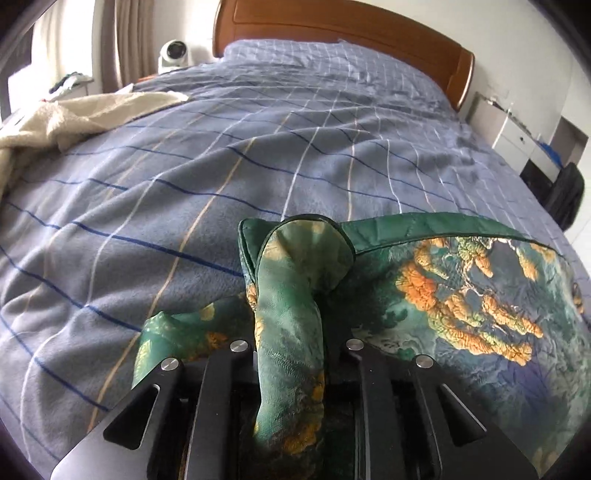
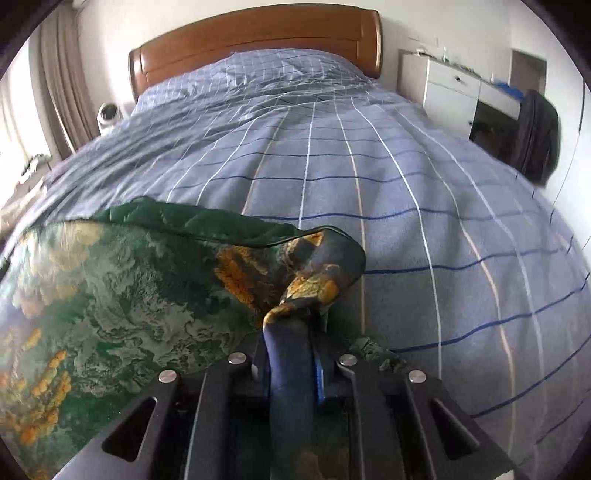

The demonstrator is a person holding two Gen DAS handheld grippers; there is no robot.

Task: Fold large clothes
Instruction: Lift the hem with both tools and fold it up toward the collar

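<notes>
— Bunched green fabric fills the left claw (image 1: 291,325), clamped on the garment (image 1: 461,295)?
— Yes. Right claw (image 2: 291,332) pinches its other corner; the garment (image 2: 110,295) hangs stretched between them over the bed (image 2: 406,221).

Soft, even daylight, entering from the window (image 1: 22,81) and curtain (image 2: 55,81) side at left; overexposed to white there. Faint, diffuse shadows in folds of the bedspread (image 1: 258,140). Strong fisheye bending: headboard (image 2: 255,33) curved, grid lines bowed, dark vignette at all corners. Left wrist view sharp throughout. Right wrist view smeared with motion blur along left edge and at the black bag (image 2: 535,136).
</notes>
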